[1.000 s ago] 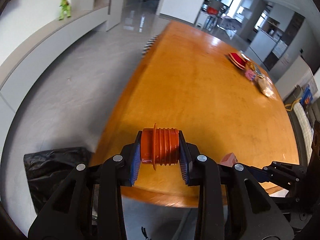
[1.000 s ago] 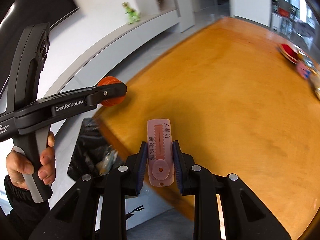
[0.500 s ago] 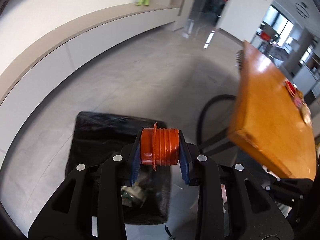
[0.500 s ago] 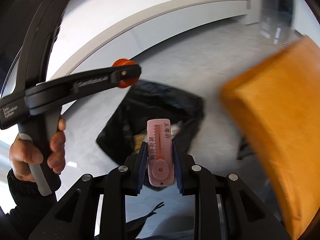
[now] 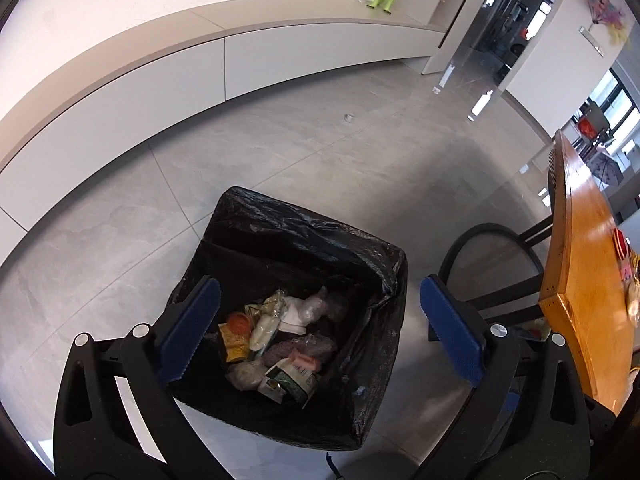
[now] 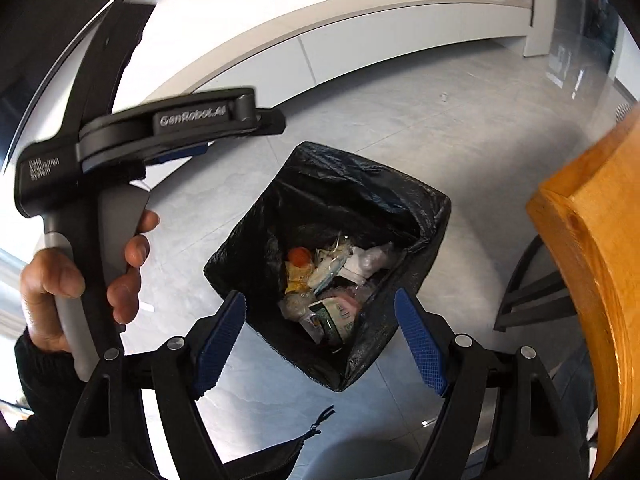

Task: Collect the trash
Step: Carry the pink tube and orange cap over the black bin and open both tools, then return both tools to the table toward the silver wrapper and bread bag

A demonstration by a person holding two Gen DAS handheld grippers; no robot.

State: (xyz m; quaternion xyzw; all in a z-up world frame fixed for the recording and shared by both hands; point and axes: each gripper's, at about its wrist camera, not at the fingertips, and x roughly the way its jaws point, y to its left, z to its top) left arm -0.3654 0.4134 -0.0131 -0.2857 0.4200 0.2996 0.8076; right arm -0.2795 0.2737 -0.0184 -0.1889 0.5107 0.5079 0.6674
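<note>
A bin lined with a black bag (image 5: 304, 236) stands on the grey floor, also in the right wrist view (image 6: 360, 184). It holds several pieces of trash, among them the orange ribbed cap (image 5: 239, 323), also in the right wrist view (image 6: 300, 257), and the pink packet (image 5: 306, 361). My left gripper (image 5: 320, 328) is open and empty above the bin. My right gripper (image 6: 320, 336) is open and empty above the bin's near edge. The left gripper's body (image 6: 160, 132) shows at the left of the right wrist view, held by a hand.
The orange wooden table (image 5: 588, 280) stands to the right of the bin, with more wrappers (image 5: 628, 272) on it; its corner shows in the right wrist view (image 6: 592, 240). A black chair (image 5: 492, 264) sits between bin and table. A low white ledge (image 5: 240, 48) runs behind.
Both grippers have swung from the table to over the bin and opened. The orange cap and the pink packet have dropped into the bin.
</note>
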